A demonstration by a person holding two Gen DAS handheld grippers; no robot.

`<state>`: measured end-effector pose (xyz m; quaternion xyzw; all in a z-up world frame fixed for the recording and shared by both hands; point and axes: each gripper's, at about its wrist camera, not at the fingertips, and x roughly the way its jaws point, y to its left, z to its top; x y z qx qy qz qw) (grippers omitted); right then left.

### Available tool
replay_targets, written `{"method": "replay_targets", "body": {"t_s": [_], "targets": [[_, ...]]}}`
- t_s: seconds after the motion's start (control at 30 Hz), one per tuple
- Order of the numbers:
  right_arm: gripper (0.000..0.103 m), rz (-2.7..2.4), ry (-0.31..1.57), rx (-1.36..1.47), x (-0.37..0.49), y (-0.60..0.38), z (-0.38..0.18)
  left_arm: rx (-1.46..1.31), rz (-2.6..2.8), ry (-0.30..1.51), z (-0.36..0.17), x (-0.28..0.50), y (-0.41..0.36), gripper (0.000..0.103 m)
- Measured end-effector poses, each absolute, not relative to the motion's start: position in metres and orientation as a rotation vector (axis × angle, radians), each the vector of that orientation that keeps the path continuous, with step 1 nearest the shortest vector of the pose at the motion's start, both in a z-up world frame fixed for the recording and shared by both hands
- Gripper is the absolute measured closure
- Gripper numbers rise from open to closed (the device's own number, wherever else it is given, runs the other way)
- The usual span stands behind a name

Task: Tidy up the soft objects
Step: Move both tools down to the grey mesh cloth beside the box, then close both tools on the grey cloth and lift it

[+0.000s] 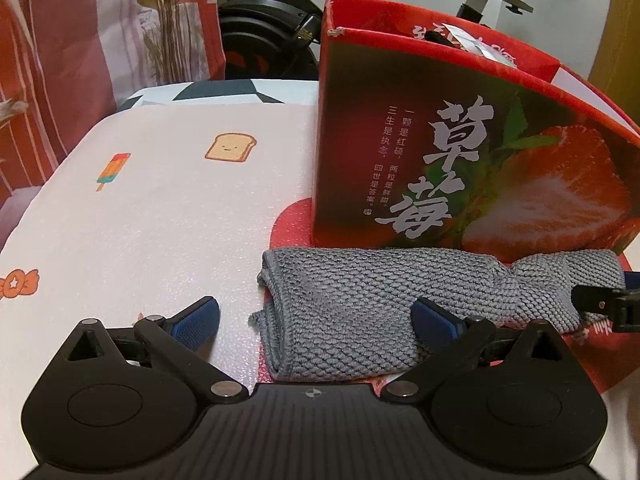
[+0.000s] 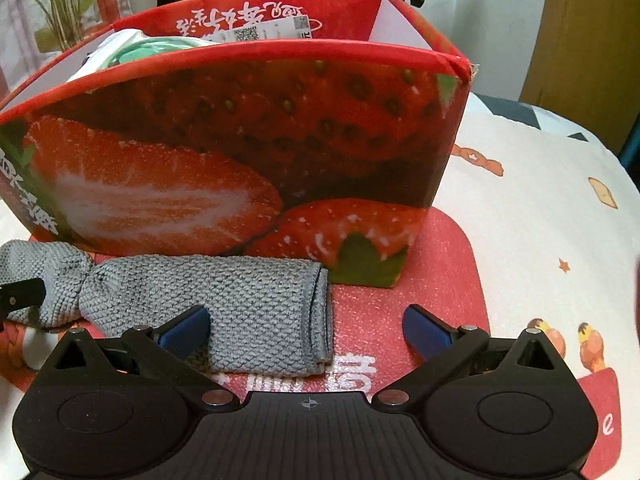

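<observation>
A folded grey knitted cloth [image 1: 360, 312] lies on the table in front of a red strawberry-printed box [image 1: 460, 160]. It also shows in the right wrist view [image 2: 224, 308] before the same box [image 2: 240, 152]. My left gripper [image 1: 316, 320] is open, its jaws straddling the cloth's left end, right pad resting on it. My right gripper [image 2: 306, 330] is open, straddling the cloth's right end, its left pad on the cloth. Each gripper's tip shows at the edge of the other's view. A green and white item [image 2: 136, 50] sits inside the box.
A white tablecloth [image 1: 160, 208] with cartoon prints covers the table, with a red mat [image 2: 448, 264] under the box and cloth. An exercise bike [image 1: 272, 20] and a curtain [image 1: 60, 60] stand behind the table.
</observation>
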<state>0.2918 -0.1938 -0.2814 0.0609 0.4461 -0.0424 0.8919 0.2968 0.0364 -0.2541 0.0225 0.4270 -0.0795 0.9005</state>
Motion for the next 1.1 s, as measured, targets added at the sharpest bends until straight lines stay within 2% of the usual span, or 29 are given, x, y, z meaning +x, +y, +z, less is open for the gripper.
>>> {"method": "replay_targets", "body": {"t_s": [0.07,0.13,0.17,0.2,0.23,0.27,0.3,0.33,0.4,0.43,0.47,0.5,0.8,1.1], "targets": [[0.001,-0.084,0.916,0.126,0.289,-0.195,-0.282,0.039,-0.158,0.88,-0.253,0.295,0.036,0.001],[0.006,-0.08,0.91,0.131,0.287,-0.194,-0.28,0.031,-0.168,0.872,-0.253,0.293,0.037,0.008],[0.013,-0.071,0.91,0.127,0.285,-0.193,-0.28,0.028,-0.183,0.866,-0.251,0.291,0.037,0.017],[0.025,-0.055,0.903,0.125,0.284,-0.191,-0.278,0.023,-0.205,0.862,-0.249,0.29,0.037,0.022],[0.032,-0.031,0.895,0.125,0.282,-0.189,-0.276,0.014,-0.229,0.863,-0.248,0.288,0.037,0.032],[0.045,-0.009,0.892,0.128,0.28,-0.186,-0.274,0.004,-0.246,0.864,-0.246,0.288,0.037,0.044],[0.049,0.0,0.891,0.13,0.278,-0.183,-0.273,-0.01,-0.263,0.866,-0.246,0.287,0.037,0.053],[0.051,-0.004,0.892,0.133,0.277,-0.18,-0.272,-0.025,-0.278,0.871,-0.245,0.287,0.038,0.057],[0.061,-0.006,0.892,0.155,0.275,-0.179,-0.271,-0.059,-0.307,0.877,-0.245,0.285,0.039,0.078],[0.066,0.003,0.894,0.174,0.274,-0.18,-0.269,-0.079,-0.325,0.877,-0.245,0.284,0.04,0.079],[0.081,0.022,0.901,0.203,0.273,-0.181,-0.268,-0.098,-0.338,0.875,-0.244,0.282,0.042,0.08],[0.088,0.043,0.911,0.231,0.272,-0.182,-0.266,-0.107,-0.345,0.873,-0.243,0.28,0.042,0.081],[0.089,0.069,0.88,0.211,0.253,-0.176,-0.248,-0.092,-0.399,0.823,-0.225,0.258,0.037,0.082],[0.089,0.107,0.772,0.176,0.234,-0.172,-0.202,-0.115,-0.383,0.737,-0.193,0.236,0.046,0.082]]}}
